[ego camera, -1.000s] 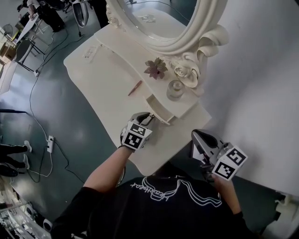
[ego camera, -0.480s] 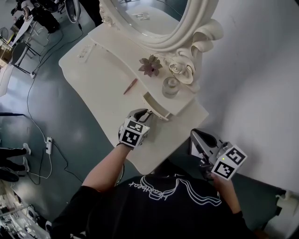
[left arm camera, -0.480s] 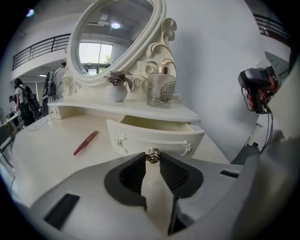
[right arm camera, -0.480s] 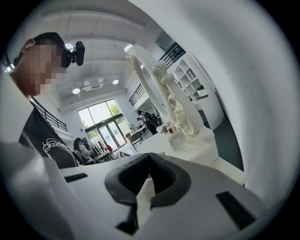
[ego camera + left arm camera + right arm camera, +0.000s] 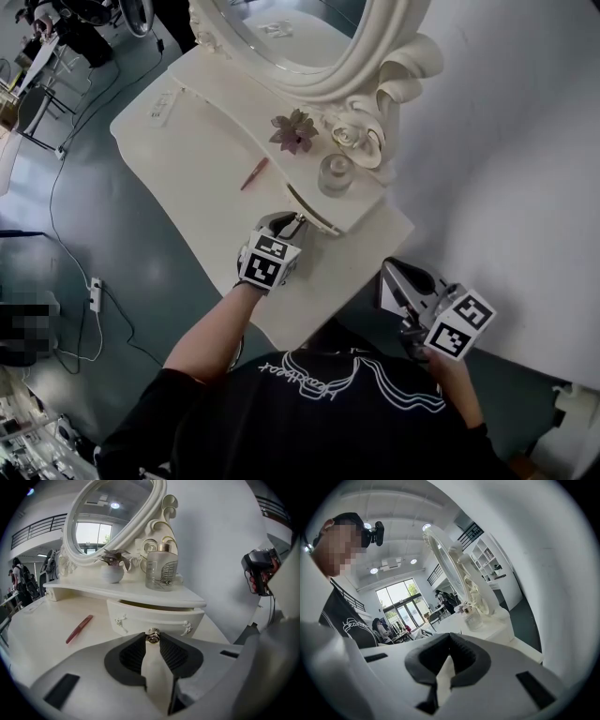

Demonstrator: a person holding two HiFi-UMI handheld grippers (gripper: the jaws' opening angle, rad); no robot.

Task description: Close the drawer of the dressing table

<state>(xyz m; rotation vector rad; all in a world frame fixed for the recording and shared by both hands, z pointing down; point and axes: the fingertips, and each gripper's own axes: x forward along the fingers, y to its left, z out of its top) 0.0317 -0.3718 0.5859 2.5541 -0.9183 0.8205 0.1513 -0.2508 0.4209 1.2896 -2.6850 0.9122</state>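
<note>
Two tools are in play, and only one is on the work. The left tool (image 5: 296, 223) reaches across the white table (image 5: 202, 183) to the small drawer (image 5: 154, 616) that sits under the raised shelf (image 5: 117, 591) at the foot of the oval mirror (image 5: 281, 42). Its jaws are drawn nearly together, and their tips pinch the drawer's little metal knob (image 5: 152, 636), which sits right at the front of the ribbed black pads. The drawer stands slightly out from its housing. A dark slit shows between the top of its curved front and the underside of the shelf, so it is not yet pushed home.

On the shelf above the drawer stands a clear glass bottle (image 5: 161, 569) with a pale cap. Beside it, toward the mirror's middle, is a small white pot holding a dusky flower (image 5: 112, 564). A slim red stick (image 5: 78, 629) lies flat on the table to the left of the drawer, well apart from the left tool.

The right tool (image 5: 450, 638) is held off the table's right end, close to the white wall (image 5: 506, 141). Its pads meet at the tips with nothing between them, and its jaws point toward the bottle and the mirror frame.
</note>
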